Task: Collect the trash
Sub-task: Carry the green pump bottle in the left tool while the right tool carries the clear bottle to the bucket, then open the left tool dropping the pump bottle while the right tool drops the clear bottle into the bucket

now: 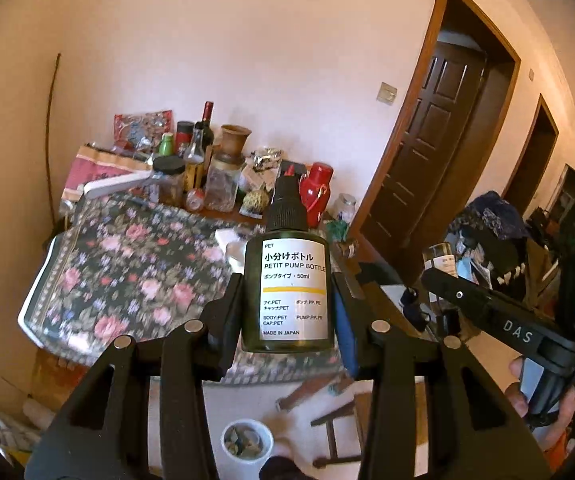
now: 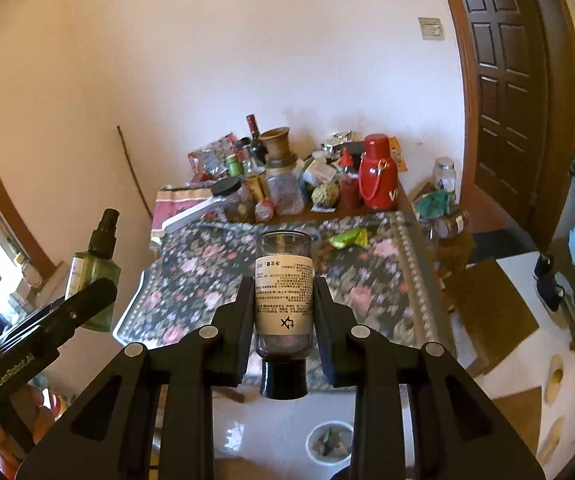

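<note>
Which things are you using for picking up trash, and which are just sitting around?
For the job:
- green pump bottle, in the left gripper
- clear bottle, upside down in the right gripper
- white bin

Just lying about:
- red flask
- wine bottle
- floral cloth

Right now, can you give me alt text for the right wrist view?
The right gripper clamps a small clear bottle, black cap toward the camera, above a floral cloth. At left, the left gripper holds a green pump bottle. A white bin sits on the floor below.
</note>
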A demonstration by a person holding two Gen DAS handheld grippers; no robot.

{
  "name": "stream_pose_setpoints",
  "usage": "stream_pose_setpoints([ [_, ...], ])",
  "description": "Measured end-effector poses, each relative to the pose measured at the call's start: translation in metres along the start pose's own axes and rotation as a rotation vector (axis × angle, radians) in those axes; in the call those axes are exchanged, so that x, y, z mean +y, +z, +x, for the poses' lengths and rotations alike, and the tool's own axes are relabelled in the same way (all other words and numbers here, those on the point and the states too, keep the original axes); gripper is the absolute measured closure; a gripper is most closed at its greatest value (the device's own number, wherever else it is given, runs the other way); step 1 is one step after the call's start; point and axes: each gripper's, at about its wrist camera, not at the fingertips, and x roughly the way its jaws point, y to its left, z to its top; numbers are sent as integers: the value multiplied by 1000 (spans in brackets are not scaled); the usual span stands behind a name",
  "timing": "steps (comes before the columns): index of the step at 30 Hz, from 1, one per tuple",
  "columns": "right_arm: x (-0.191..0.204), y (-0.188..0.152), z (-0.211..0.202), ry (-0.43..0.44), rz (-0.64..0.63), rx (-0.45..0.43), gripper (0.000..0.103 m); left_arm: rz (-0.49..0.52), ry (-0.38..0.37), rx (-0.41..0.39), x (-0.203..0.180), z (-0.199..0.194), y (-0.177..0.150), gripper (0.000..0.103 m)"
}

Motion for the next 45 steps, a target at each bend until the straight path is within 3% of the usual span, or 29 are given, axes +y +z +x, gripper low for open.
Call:
stream_pose_setpoints([
  [8, 24, -45, -26, -48, 19, 48, 78, 7, -41, 68, 16, -32, -38, 62],
  [19, 6, -83, -10, -79, 47, 181, 78, -12, -54, 215, 14, -1, -79, 62],
  [30, -57, -145, 71, -70, 53, 407, 78, -55, 7, 449, 14, 114, -164, 62],
  [40, -109, -231, 170, -68, 73, 583, 78, -139, 61, 665, 43, 228, -301, 62],
  [45, -121, -276, 233, -44, -4, 659, 78, -186, 87, 748, 68, 268, -367, 62],
])
